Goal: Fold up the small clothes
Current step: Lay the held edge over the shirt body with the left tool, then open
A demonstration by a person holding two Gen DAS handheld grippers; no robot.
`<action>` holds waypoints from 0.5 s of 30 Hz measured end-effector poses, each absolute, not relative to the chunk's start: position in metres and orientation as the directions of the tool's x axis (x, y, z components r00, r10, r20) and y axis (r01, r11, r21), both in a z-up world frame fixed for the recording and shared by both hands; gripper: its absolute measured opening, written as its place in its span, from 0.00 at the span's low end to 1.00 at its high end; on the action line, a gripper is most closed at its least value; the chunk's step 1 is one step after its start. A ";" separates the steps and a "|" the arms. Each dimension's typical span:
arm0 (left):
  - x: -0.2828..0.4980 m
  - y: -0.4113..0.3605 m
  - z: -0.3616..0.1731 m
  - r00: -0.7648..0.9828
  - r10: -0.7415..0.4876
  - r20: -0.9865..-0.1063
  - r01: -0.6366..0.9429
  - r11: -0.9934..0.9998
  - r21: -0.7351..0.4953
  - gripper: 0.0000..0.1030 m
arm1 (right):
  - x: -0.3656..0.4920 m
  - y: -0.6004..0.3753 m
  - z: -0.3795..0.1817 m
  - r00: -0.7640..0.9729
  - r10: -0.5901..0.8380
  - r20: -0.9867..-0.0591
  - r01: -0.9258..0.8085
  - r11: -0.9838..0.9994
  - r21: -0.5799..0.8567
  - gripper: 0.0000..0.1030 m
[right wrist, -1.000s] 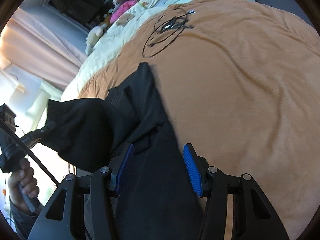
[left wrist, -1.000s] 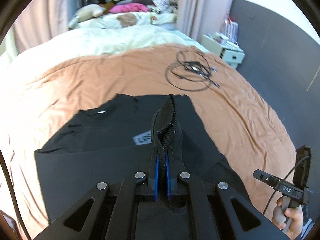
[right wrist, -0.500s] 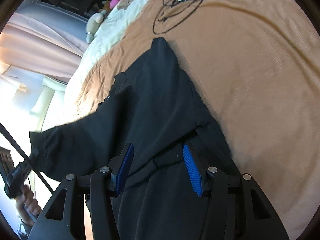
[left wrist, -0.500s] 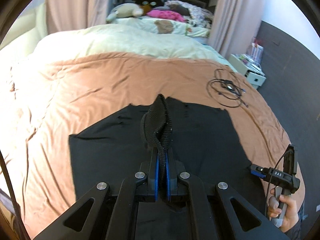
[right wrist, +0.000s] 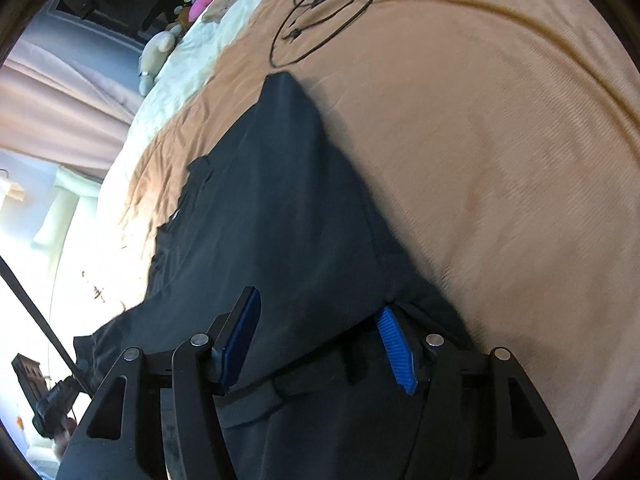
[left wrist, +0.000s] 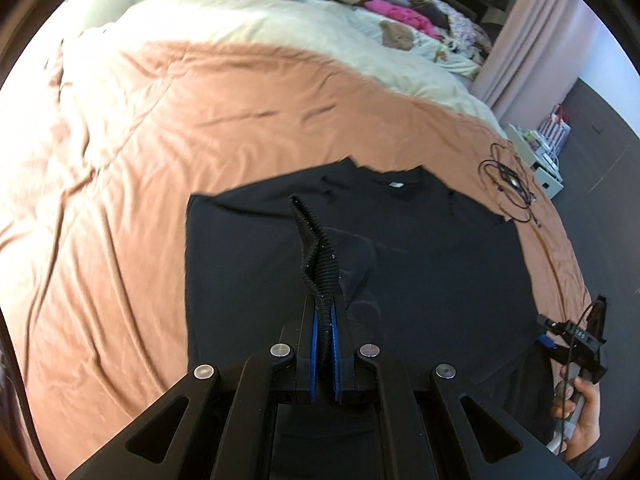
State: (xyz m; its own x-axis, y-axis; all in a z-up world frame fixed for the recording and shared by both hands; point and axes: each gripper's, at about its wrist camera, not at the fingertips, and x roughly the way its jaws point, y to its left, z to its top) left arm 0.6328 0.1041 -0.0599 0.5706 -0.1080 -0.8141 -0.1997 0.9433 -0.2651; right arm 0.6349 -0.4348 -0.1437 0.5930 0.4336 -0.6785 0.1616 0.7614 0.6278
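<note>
On the bed [left wrist: 248, 92], over its orange blanket, lies our black shirt [left wrist: 420, 256]. It is much flatter and wider than it was a moment ago. Back then a big bunch of it hung up in the air on our left side. Now that part has been pulled out and down, and the shirt is spread with its neck at the far edge.

Our left tool [left wrist: 325, 344] is clenched tight on a ribbed black edge of the shirt, which sticks up from the blue pads. We have swung it across and lower.

Our right tool [right wrist: 320, 344] is opening. Its blue pads [right wrist: 394, 344] stand apart with shirt cloth between them, but they are not squeezing it.

We think the spreading step is nearly done, so folding can start soon. Beyond the shirt, a loop of black cable [left wrist: 510, 184] lies on the blanket, close to its far right corner.
</note>
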 end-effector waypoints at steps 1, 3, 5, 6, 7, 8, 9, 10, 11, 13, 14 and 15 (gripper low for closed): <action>0.629 0.110 -0.067 0.565 -0.112 -0.817 -0.208 0.939 -0.273 0.05 | 0.634 -0.434 -0.144 0.596 0.424 -0.682 0.167 0.765 0.622 0.54; 0.628 0.117 -0.080 0.553 -0.125 -0.824 -0.227 0.929 -0.293 0.05 | 0.632 -0.429 -0.142 0.600 0.406 -0.689 0.168 0.779 0.605 0.52; 0.626 0.125 -0.093 0.542 -0.146 -0.827 -0.242 0.916 -0.320 0.05 | 0.629 -0.422 -0.141 0.601 0.372 -0.708 0.174 0.803 0.570 0.45; 0.625 0.129 -0.100 0.537 -0.154 -0.829 -0.247 0.911 -0.330 0.05 | 0.627 -0.420 -0.141 0.601 0.360 -0.714 0.179 0.809 0.559 0.42; 0.623 0.132 -0.106 0.533 -0.160 -0.831 -0.253 0.907 -0.337 0.05 | 0.631 -0.414 -0.140 0.600 0.353 -0.718 0.184 0.813 0.553 0.38; 0.621 0.134 -0.111 0.529 -0.165 -0.832 -0.258 0.903 -0.344 0.05 | 0.631 -0.412 -0.139 0.599 0.347 -0.722 0.190 0.814 0.549 0.35; 0.620 0.137 -0.117 0.524 -0.171 -0.834 -0.265 0.898 -0.351 0.05 | 0.630 -0.412 -0.139 0.597 0.348 -0.723 0.193 0.813 0.550 0.35; 0.619 0.140 -0.123 0.517 -0.174 -0.838 -0.274 0.894 -0.355 0.06 | 0.631 -0.410 -0.139 0.595 0.347 -0.725 0.191 0.815 0.547 0.35; 0.620 0.141 -0.128 0.508 -0.176 -0.843 -0.281 0.891 -0.356 0.06 | 0.632 -0.408 -0.137 0.592 0.342 -0.730 0.188 0.821 0.538 0.35; 0.618 0.143 -0.133 0.475 -0.139 -0.869 -0.300 0.903 -0.308 0.08 | 0.630 -0.401 -0.131 0.583 0.318 -0.748 0.180 0.847 0.501 0.35; 0.616 0.144 -0.133 0.470 -0.109 -0.876 -0.306 0.910 -0.278 0.08 | 0.630 -0.400 -0.128 0.580 0.310 -0.753 0.179 0.853 0.490 0.35; 0.613 0.146 -0.131 0.472 -0.084 -0.878 -0.311 0.915 -0.255 0.08 | 0.628 -0.397 -0.126 0.579 0.306 -0.756 0.176 0.858 0.482 0.37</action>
